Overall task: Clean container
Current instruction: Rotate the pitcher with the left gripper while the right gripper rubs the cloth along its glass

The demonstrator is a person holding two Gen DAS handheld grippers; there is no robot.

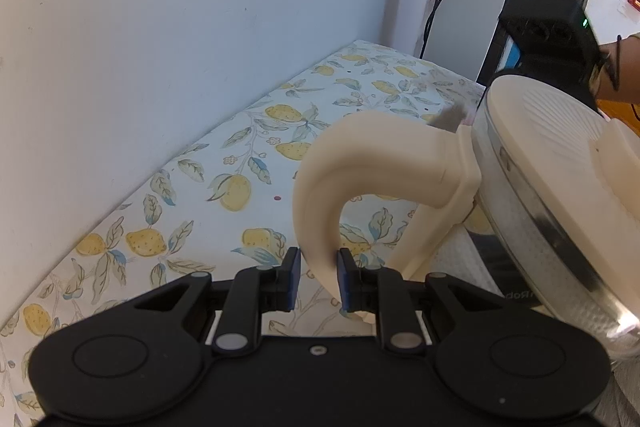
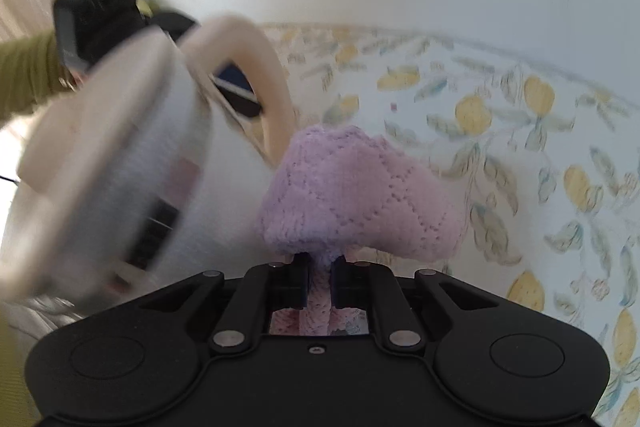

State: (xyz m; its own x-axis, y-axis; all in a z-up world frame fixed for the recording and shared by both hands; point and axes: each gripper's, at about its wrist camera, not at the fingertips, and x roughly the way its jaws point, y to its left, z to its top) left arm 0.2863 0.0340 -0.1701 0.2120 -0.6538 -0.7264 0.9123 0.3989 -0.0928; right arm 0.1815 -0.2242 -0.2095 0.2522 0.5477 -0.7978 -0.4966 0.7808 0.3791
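- Left wrist view: the left gripper (image 1: 319, 277) was clamped tight on the lower end of the cream handle (image 1: 320, 187) of an electric kettle (image 1: 552, 211), both pads pressing the plastic.
- The kettle was held off the lemon-print tablecloth (image 1: 240, 155) and tipped, so its cream lid (image 1: 548, 119) faced the camera, with the steel body at the right edge of the view.
- Beyond the kettle a person's forearm (image 1: 624, 71) carried the other black tool; its fingers were hidden behind the kettle.
- Right wrist view: the right gripper (image 2: 319, 279) was pinched shut on a fold of a pink-lilac quilted cloth (image 2: 360, 195), the rest of which bunched up ahead of the fingers.
- The kettle (image 2: 120, 163) showed blurred at the left, near the cloth; whether the two touched could not be told.
- An olive sleeve (image 2: 28, 67) sat behind the kettle.
- Progress, as a judgement: both holds were set, so the wiping looked begun or about to begin. No dirt or wiped patch was visible, so how much of the body remained to clean could not be told.
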